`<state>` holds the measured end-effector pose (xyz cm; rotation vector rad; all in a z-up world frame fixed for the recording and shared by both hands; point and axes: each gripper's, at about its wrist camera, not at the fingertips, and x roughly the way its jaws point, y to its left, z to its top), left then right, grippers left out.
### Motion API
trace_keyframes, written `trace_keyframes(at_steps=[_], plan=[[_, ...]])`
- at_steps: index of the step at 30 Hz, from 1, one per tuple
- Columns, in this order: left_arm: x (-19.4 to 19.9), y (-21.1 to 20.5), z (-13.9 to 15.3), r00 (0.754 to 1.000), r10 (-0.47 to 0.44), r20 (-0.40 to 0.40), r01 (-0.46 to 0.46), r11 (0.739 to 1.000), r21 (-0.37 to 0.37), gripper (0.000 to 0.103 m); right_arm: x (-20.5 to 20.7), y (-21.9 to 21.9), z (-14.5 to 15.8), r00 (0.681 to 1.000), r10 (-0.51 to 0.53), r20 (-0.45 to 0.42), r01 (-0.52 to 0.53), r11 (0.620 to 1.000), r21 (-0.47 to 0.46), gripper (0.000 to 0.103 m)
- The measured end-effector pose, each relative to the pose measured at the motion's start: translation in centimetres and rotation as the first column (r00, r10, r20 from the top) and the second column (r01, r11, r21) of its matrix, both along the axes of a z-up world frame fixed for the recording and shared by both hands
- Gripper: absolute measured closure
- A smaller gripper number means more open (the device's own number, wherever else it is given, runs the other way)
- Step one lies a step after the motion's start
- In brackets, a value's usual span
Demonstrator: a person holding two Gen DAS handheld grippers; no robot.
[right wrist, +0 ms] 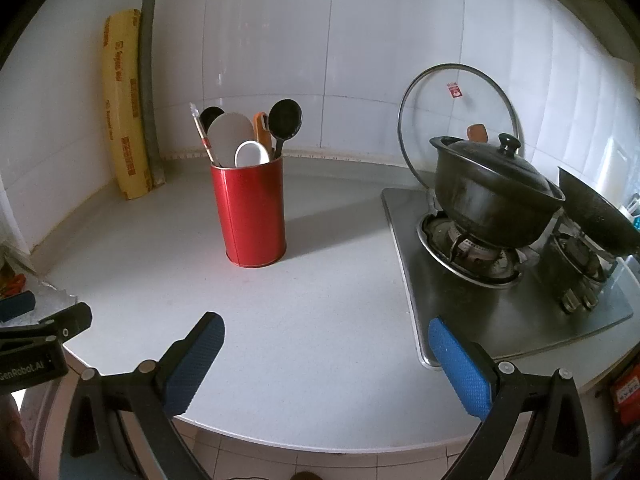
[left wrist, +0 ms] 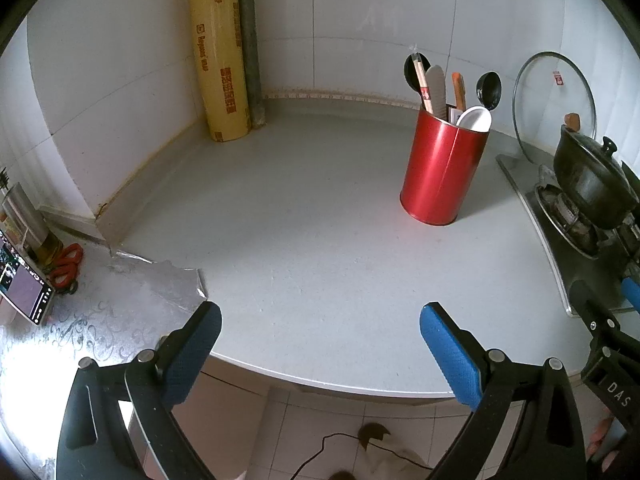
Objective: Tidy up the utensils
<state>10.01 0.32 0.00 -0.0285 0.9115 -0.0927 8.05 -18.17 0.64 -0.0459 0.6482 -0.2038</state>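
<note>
A red cylindrical holder [left wrist: 442, 172] [right wrist: 251, 212] stands upright on the grey counter [left wrist: 320, 240] [right wrist: 320, 300]. Several utensils stick out of it: two black ladles [left wrist: 489, 89] [right wrist: 285, 119], a white spoon [left wrist: 474, 119] [right wrist: 252, 154], a pale spatula [left wrist: 437, 88] [right wrist: 231, 132], an orange-handled tool [left wrist: 459, 90] [right wrist: 262, 128] and chopsticks [left wrist: 422, 84] [right wrist: 202, 136]. My left gripper [left wrist: 320, 344] is open and empty near the counter's front edge, well short of the holder. My right gripper [right wrist: 326, 354] is open and empty too, in front of the holder. Part of the right gripper [left wrist: 612, 320] shows at the left wrist view's right edge.
A gas stove [right wrist: 500, 280] sits right of the holder with a black lidded pot [right wrist: 492, 196] [left wrist: 592, 184] and a black wok [right wrist: 600, 216]. A glass lid [right wrist: 460, 120] [left wrist: 554, 100] leans on the tiled wall. A yellow wrap roll [left wrist: 218, 48] [right wrist: 126, 108] stands in the corner. Foil [left wrist: 160, 280], red scissors [left wrist: 68, 264] and a phone [left wrist: 24, 292] lie left.
</note>
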Motion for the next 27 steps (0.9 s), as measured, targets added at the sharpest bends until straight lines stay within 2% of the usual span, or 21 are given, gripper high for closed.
trace_keyframes(at_steps=[17, 27], plan=[[0.30, -0.28, -0.07, 1.000, -0.007, -0.005, 0.007, 1.000, 0.017, 0.003, 0.33, -0.24, -0.02, 1.000, -0.005, -0.002, 0.005, 1.000, 0.003, 0.000], [0.35, -0.32, -0.15, 1.000, -0.016, -0.015, 0.016, 1.000, 0.002, 0.003, 0.22, -0.35, -0.11, 1.000, -0.009, -0.005, 0.009, 1.000, 0.007, 0.000]])
